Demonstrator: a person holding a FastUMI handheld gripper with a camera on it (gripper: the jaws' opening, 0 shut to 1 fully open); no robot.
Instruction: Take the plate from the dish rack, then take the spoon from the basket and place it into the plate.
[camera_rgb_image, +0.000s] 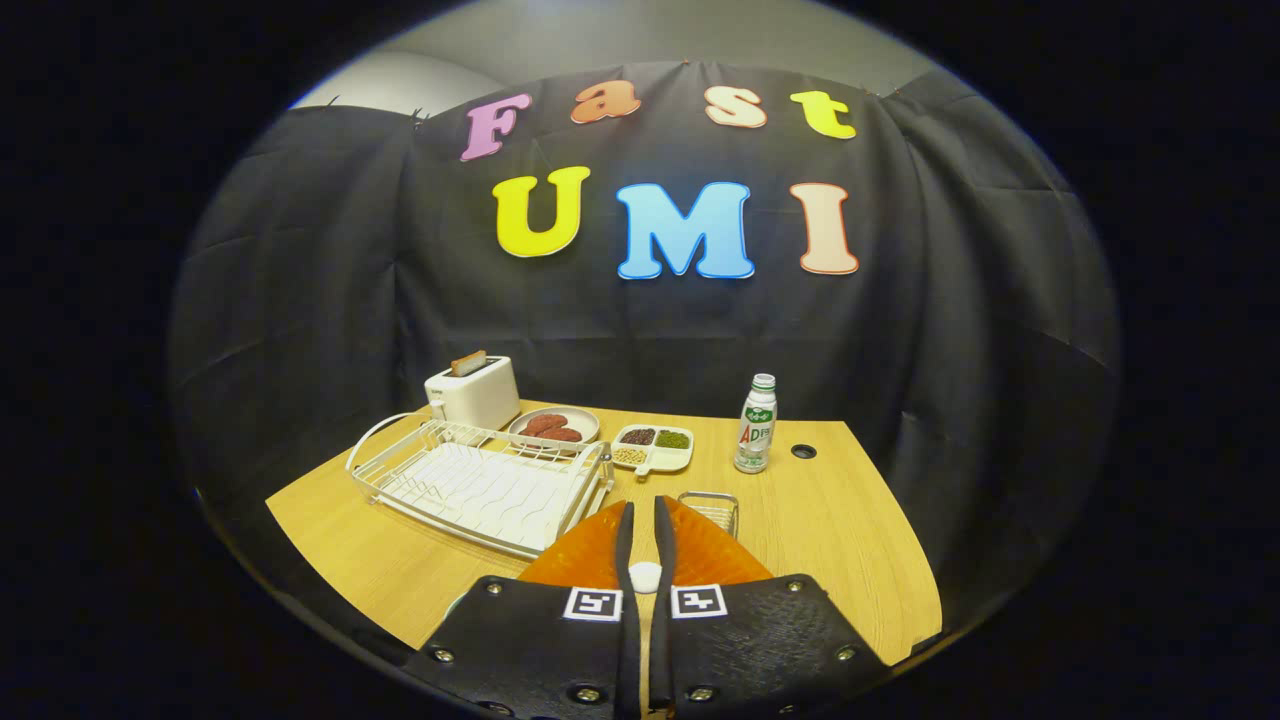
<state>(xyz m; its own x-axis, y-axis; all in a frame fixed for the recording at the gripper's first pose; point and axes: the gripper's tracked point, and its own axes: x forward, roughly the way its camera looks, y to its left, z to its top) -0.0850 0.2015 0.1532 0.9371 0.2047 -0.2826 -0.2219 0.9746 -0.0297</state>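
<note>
A light wooden tabletop (820, 540) is carrying the whole scene, with the white wire dish rack (480, 485) sitting as its biggest piece and serving here as the marker for everything else. The rack is lying bare of dishes. Just beyond its far end a white toaster (473, 392) is holding a slice of bread, and beside that a round plate of reddish-brown patties (553, 427) and a white divided dish of beans and grains (655, 447) are sitting side by side. Further off to the rack's right a small white plastic bottle with a green cap (756, 423) is standing upright. Nearer, just past the rack's right corner, the orange ribbed plate (650, 550) is being gripped by its rim in the gripper (645, 520), whose jaws are closing down to a thin slit with the rim pinched between them. A small wire basket (712, 508) is peeking out behind the plate, right of the rack; whether the spoon is lying in it cannot be told. The first step appears to be in hand, with the plate out of the rack. The next move likely calls for setting the plate flat on open tabletop, opening the jaws, then reaching for the basket.
</note>
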